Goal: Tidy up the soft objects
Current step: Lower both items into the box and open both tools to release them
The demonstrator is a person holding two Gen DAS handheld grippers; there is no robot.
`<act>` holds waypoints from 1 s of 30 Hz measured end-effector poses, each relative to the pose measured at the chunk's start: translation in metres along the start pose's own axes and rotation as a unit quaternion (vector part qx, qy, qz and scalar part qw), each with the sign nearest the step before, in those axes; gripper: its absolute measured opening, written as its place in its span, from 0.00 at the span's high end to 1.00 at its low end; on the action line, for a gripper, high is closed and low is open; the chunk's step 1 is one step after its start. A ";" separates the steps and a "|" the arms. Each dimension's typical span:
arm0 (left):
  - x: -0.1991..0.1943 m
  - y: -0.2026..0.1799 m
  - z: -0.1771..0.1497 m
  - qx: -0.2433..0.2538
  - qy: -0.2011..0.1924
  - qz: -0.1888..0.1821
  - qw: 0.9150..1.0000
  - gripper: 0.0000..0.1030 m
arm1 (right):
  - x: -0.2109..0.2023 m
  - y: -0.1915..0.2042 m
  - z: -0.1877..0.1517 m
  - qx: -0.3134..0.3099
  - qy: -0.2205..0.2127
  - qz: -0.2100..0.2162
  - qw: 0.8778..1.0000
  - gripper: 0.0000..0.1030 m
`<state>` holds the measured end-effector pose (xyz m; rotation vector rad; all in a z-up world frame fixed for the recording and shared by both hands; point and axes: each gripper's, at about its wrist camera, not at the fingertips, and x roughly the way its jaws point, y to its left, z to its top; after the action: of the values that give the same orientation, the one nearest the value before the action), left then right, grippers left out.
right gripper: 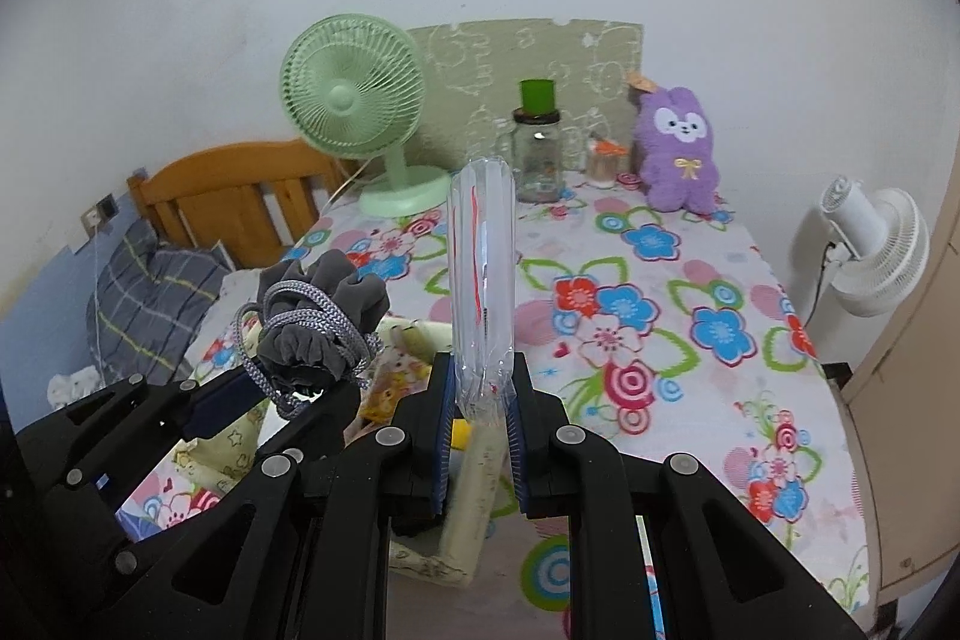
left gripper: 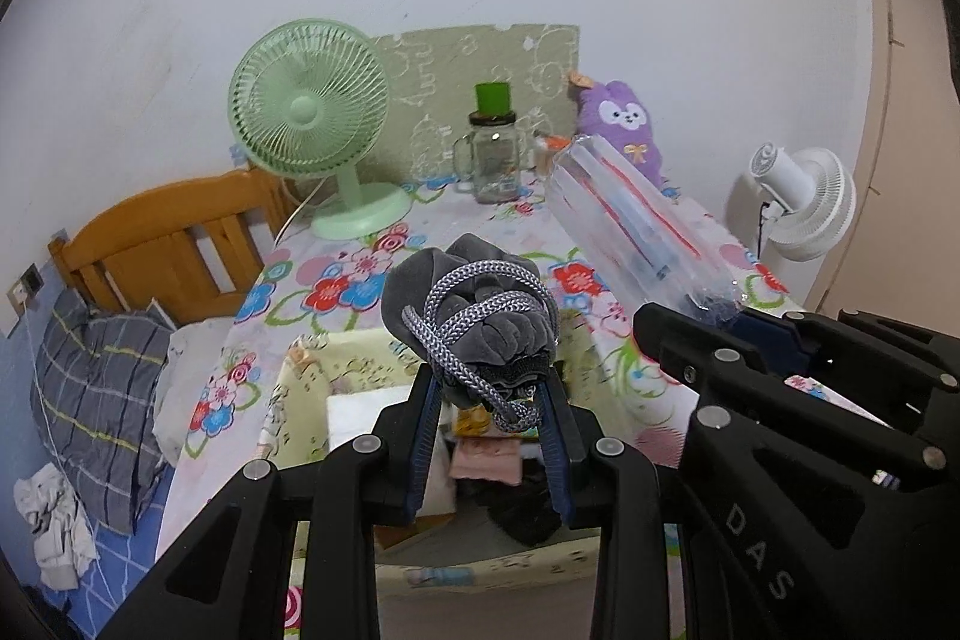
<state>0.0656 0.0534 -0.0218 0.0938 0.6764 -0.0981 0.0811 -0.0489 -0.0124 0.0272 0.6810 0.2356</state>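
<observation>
My left gripper (left gripper: 489,394) is shut on a grey velvet pouch (left gripper: 474,304) wrapped in grey cord, held above a pale yellow fabric storage box (left gripper: 300,382). That pouch (right gripper: 318,322) and the left gripper (right gripper: 288,388) also show at the left of the right wrist view. My right gripper (right gripper: 480,400) is shut on the end of a clear plastic sleeve (right gripper: 483,256) with red stripes inside, standing up over the floral tablecloth (right gripper: 660,316). In the left wrist view the sleeve (left gripper: 624,220) slants up from the right gripper (left gripper: 708,316).
A green desk fan (left gripper: 309,112), a glass jar with a green lid (left gripper: 492,148) and a purple plush toy (right gripper: 678,154) stand along the back wall. The box holds folded items (left gripper: 486,460). A wooden bed head (left gripper: 168,244), a plaid pillow (left gripper: 102,388) and a white fan (right gripper: 870,244) flank the table.
</observation>
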 end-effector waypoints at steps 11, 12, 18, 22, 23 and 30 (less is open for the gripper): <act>0.022 0.024 -0.017 -0.013 0.033 0.013 0.999 0.69 | 0.026 0.028 -0.012 -0.021 0.030 0.027 0.999 0.82; 0.023 0.026 -0.019 -0.014 0.035 0.014 0.999 0.69 | 0.027 0.030 -0.012 -0.022 0.031 0.029 0.999 0.82; 0.034 0.035 -0.027 -0.024 0.053 0.019 0.998 0.68 | 0.042 0.040 -0.018 -0.032 0.054 0.043 0.997 0.82; 0.041 0.042 -0.033 -0.028 0.066 0.027 0.997 0.67 | 0.051 0.046 -0.022 -0.041 0.069 0.052 0.995 0.82; 0.043 0.044 -0.034 -0.030 0.069 0.029 0.997 0.67 | 0.053 0.047 -0.023 -0.043 0.072 0.055 0.995 0.82; 0.051 0.050 -0.041 -0.041 0.087 0.036 0.995 0.61 | 0.065 0.054 -0.026 -0.052 0.091 0.067 0.992 0.82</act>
<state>0.0863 0.1042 -0.0828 0.0485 0.8491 0.0070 0.1027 0.0171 -0.0672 -0.0494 0.8482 0.4053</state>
